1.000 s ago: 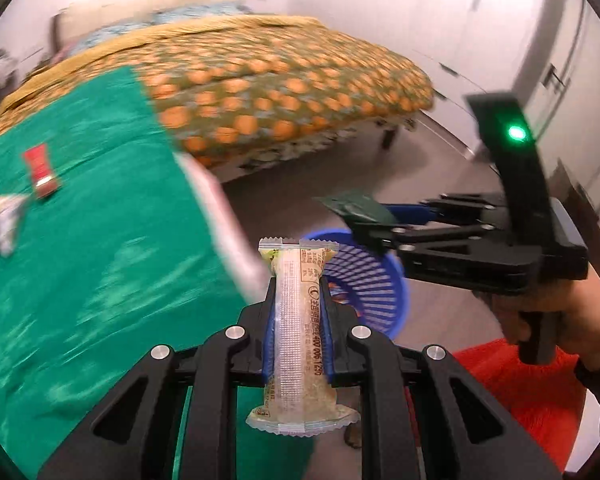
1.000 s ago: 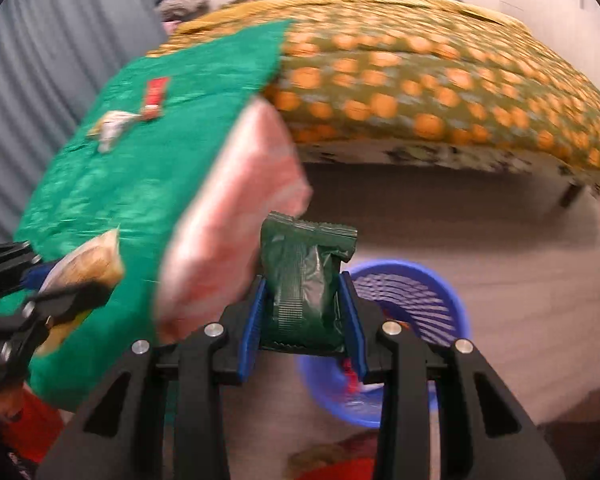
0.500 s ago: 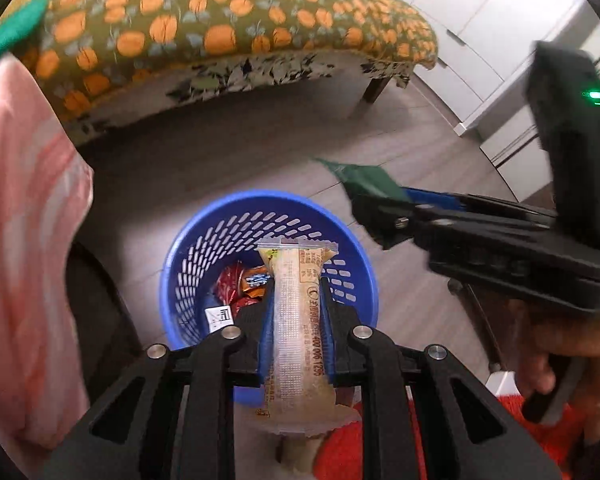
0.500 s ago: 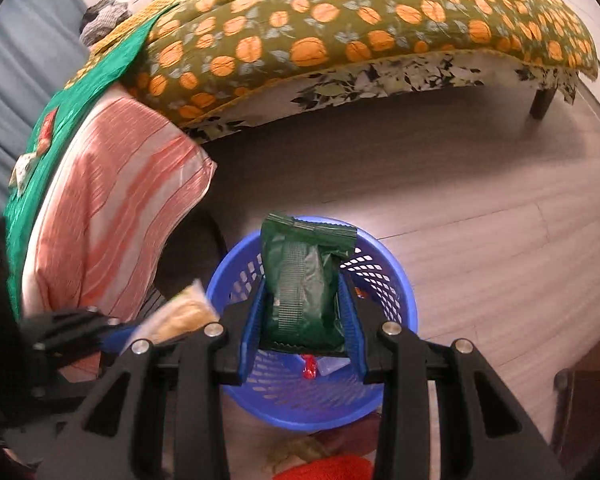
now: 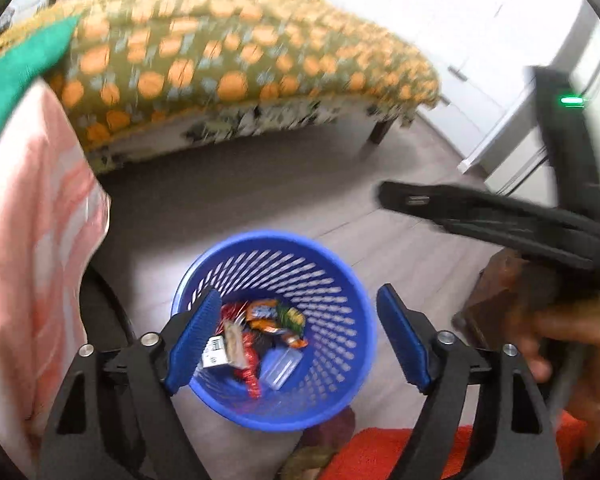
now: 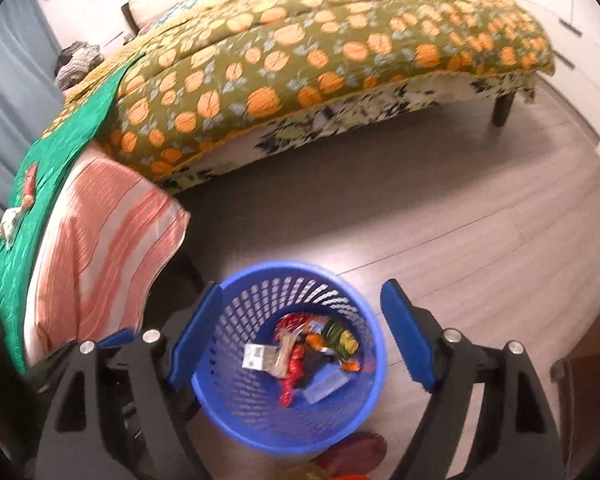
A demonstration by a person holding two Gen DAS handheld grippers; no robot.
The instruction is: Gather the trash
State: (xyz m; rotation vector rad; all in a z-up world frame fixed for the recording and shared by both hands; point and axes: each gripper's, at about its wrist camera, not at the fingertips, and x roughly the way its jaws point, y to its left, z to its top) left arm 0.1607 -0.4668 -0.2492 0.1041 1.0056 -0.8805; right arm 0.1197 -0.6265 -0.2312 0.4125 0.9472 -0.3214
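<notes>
Hanging over the bin [image 5: 340,280], the left gripper [image 5: 296,344] had its blue pads spread and still parting, with nothing between them. The right gripper [image 6: 300,344] stood the same way above that bin, jaws widening and empty; in the left view its black body crossed the upper right, held by a hand [image 5: 560,332].

The bin was a round blue basket with slotted walls, standing on the grey wood floor [image 6: 440,220]. Trash [image 6: 304,354] lay heaped on its bottom: red and orange wrappers, a green-and-yellow packet, a white label and a clear flat piece.

On the green cloth [image 6: 72,128] at far left two more wrappers [image 6: 20,204] lay. A pink striped pillow [image 6: 100,248] sat beside it, near the bed [image 6: 320,52] with its orange-patterned cover.
</notes>
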